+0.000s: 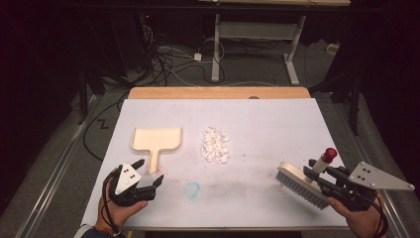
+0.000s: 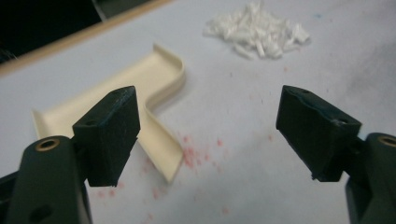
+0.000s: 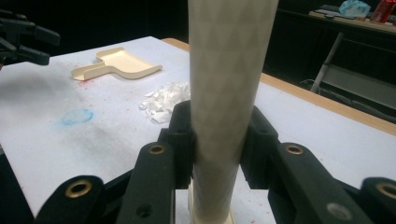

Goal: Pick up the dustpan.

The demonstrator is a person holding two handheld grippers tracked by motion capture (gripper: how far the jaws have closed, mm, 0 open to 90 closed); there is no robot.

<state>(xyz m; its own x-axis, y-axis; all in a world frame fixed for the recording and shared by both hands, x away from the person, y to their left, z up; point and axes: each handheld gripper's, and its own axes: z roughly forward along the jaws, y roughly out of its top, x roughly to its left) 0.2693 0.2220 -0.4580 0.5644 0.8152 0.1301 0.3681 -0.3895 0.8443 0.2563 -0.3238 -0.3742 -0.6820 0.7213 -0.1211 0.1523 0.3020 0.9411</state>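
A cream dustpan (image 1: 156, 139) lies on the white table cover at the left, its handle pointing toward me. My left gripper (image 1: 149, 170) stands open just in front of that handle's end; its two black pads (image 2: 112, 133) frame the dustpan (image 2: 140, 93) without touching it. A heap of white scraps (image 1: 215, 145) lies at the table's middle and farther off past the left gripper's jaws (image 2: 257, 30). At the right, my right gripper (image 1: 317, 173) is shut on the handle (image 3: 226, 93) of a cream brush (image 1: 301, 183) with a red cap; its bristles rest near the table.
A blue chalk ring (image 1: 192, 188) and pink specks mark the cover near the front. The wooden table edge (image 1: 218, 92) runs along the back. Beyond it are a desk frame (image 1: 257, 44) and cables on the floor.
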